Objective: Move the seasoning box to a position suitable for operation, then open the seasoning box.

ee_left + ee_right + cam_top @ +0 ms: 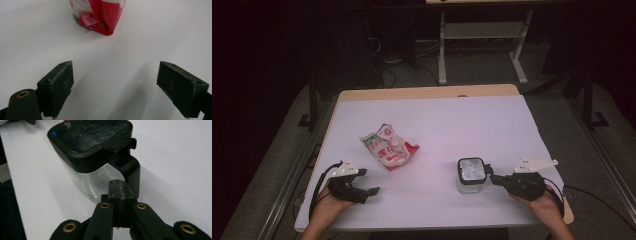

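Work seems at its beginning. The right gripper (117,192) has its jaws pressed together just beside the handle of the one lidded jar (471,174), which stands at the table's (437,115) near right. The left gripper (122,87) is spread wide, empty, near the one snack bag (388,146).

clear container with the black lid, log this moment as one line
left claw: open, short of crumpled red-and-white snack bag | right claw: shut at handle of clear plastic container with black lid | container: upright on white table
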Motion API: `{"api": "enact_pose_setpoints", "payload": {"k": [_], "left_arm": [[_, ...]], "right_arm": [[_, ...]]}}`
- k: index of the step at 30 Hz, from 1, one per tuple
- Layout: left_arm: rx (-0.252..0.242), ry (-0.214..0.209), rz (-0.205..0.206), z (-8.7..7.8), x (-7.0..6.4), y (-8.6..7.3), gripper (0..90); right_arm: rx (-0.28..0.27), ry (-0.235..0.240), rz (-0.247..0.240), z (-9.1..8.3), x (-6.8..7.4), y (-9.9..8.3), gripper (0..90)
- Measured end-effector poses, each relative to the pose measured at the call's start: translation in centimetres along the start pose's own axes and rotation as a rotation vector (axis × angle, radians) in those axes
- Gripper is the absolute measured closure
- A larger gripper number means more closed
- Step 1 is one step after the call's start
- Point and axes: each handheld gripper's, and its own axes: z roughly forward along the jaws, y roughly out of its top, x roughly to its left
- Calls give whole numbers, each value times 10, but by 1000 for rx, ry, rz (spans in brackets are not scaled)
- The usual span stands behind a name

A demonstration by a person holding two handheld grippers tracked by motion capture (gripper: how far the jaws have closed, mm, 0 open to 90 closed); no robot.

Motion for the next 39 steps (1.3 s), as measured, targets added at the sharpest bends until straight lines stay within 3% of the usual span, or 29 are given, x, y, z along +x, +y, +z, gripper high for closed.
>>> {"api": "enact_pose_setpoints", "payload": {"k": [16, 25, 30, 33, 36, 39], "left_arm": [[-31, -5, -20, -1, 3, -1, 136], [-35, -5, -15, -1, -1, 2, 136], [-39, -13, -14, 0, -1, 2, 135], [-47, -25, -15, -2, -3, 2, 135], [-52, -36, -10, -3, -5, 3, 135], [-51, -43, 7, -4, -8, 4, 130]], "right_arm": [[-9, -35, 7, 3, -8, 3, 900], [-45, -36, 28, -16, -7, -8, 900], [-62, -83, 53, -27, -12, -12, 888], [-73, -105, 77, -29, -16, -14, 774], [-75, -112, 84, -29, -19, -15, 735], [-61, -136, 91, -27, -22, -17, 601]]}}
